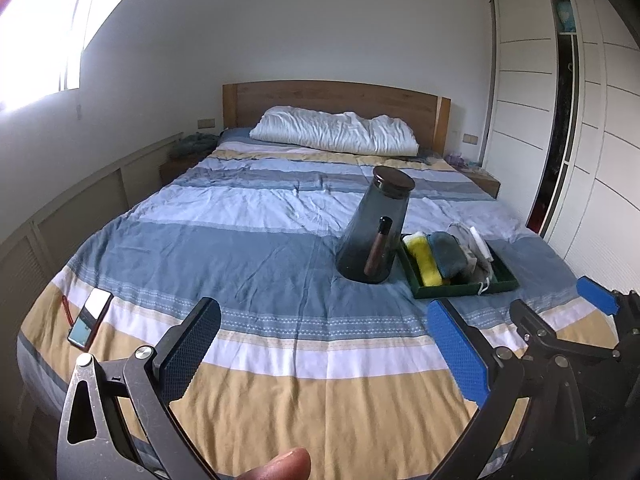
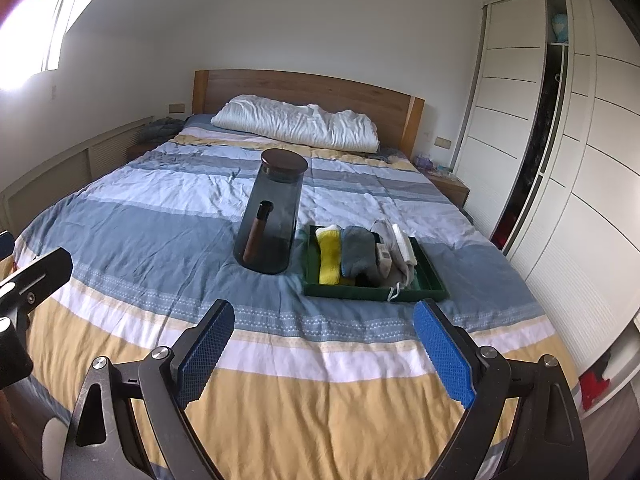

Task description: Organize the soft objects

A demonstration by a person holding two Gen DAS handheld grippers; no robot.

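A dark green tray point(image 2: 434, 280) sits on the striped bedspread and holds folded soft items: a yellow cloth point(image 2: 329, 258), a grey-blue cloth point(image 2: 355, 251) and pale grey-white fabric point(image 2: 394, 256) with a cord over the front rim. The tray also shows in the left wrist view point(image 1: 505, 276). My left gripper point(image 1: 324, 344) is open and empty above the bed's foot. My right gripper point(image 2: 324, 348) is open and empty, just short of the tray. The right gripper's fingers point(image 1: 596, 300) show at the right edge of the left wrist view.
A tall smoked-glass jar point(image 2: 274, 216) with a dark lid stands left of the tray, with a brown bottle point(image 2: 256, 236) against it. A phone point(image 1: 90, 318) lies at the bed's left edge. A white pillow point(image 2: 296, 122) lies by the headboard. Wardrobes point(image 2: 568, 160) stand at right.
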